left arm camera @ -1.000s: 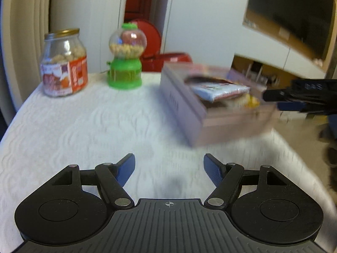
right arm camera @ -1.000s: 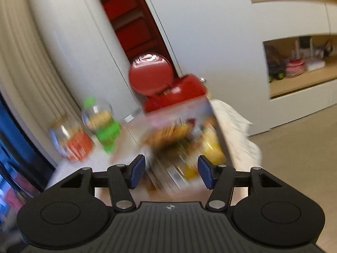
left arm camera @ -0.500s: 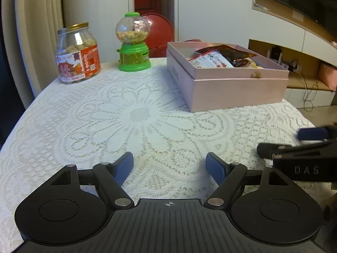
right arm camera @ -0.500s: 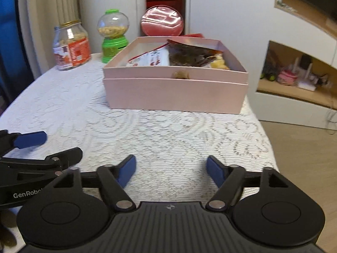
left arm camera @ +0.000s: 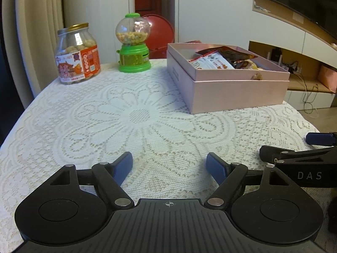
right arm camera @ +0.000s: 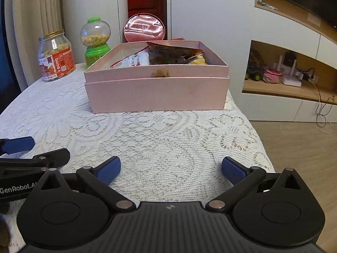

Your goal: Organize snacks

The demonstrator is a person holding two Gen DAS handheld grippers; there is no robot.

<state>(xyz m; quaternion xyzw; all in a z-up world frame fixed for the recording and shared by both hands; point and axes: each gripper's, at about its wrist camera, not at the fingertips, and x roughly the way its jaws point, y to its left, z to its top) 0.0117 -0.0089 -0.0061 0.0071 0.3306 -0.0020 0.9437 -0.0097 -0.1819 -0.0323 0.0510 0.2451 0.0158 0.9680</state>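
On the white lace tablecloth (left arm camera: 137,113), I hold both the left gripper (left arm camera: 169,164) and the right gripper (right arm camera: 170,168) spread and empty, and I should approach the pink cardboard box of snack packets (right arm camera: 157,92) at 12 o'clock slowly from above.

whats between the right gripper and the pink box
Only bare lace tablecloth. The right wrist view shows nothing lying between the open right gripper and the pink box.

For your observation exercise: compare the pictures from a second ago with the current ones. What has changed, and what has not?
Both cameras swung fast a second ago, blurring the scene; now both are steady and level. The left gripper and right gripper stay open, side by side above the lace tablecloth, holding nothing. Pink box, jar and green dispenser stand unmoved.
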